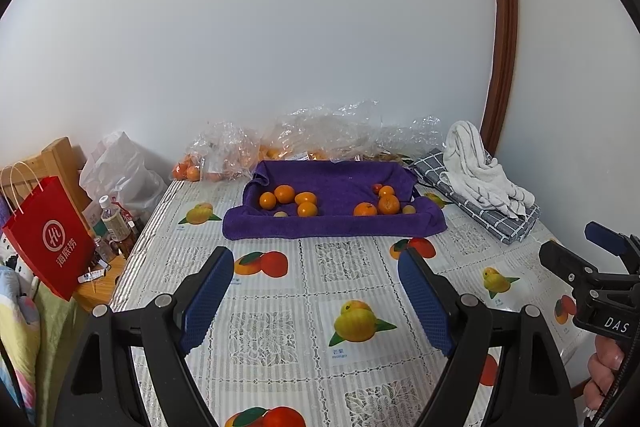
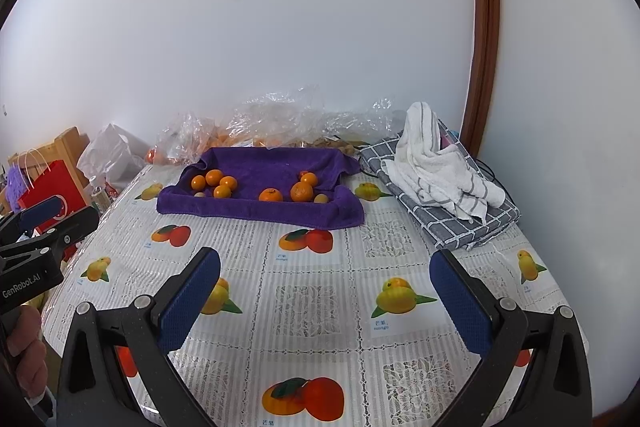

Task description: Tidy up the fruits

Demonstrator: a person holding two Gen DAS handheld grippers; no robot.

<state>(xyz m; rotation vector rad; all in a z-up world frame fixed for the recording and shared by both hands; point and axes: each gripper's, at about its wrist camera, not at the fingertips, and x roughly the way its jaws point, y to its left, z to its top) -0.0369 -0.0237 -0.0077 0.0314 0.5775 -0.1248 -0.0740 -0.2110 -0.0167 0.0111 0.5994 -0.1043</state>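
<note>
A purple towel (image 1: 336, 227) (image 2: 256, 213) folded into a tray lies at the far middle of the table. On it are several oranges in a left cluster (image 1: 285, 193) (image 2: 214, 177) and a right cluster (image 1: 388, 204) (image 2: 301, 191), with small tan fruits (image 1: 281, 214) (image 2: 321, 199) beside them. My left gripper (image 1: 316, 269) is open and empty, above the table well short of the towel. My right gripper (image 2: 325, 267) is open and empty too; it also shows at the right edge of the left wrist view (image 1: 576, 247).
Clear plastic bags with more oranges (image 1: 224, 155) (image 2: 192, 139) lie against the wall behind the towel. A white striped towel (image 1: 480, 175) (image 2: 436, 167) sits on a grey checked cloth (image 1: 504, 223) (image 2: 452, 223) at the right. A red paper bag (image 1: 52, 239) and bottles (image 1: 114, 223) stand off the table's left edge.
</note>
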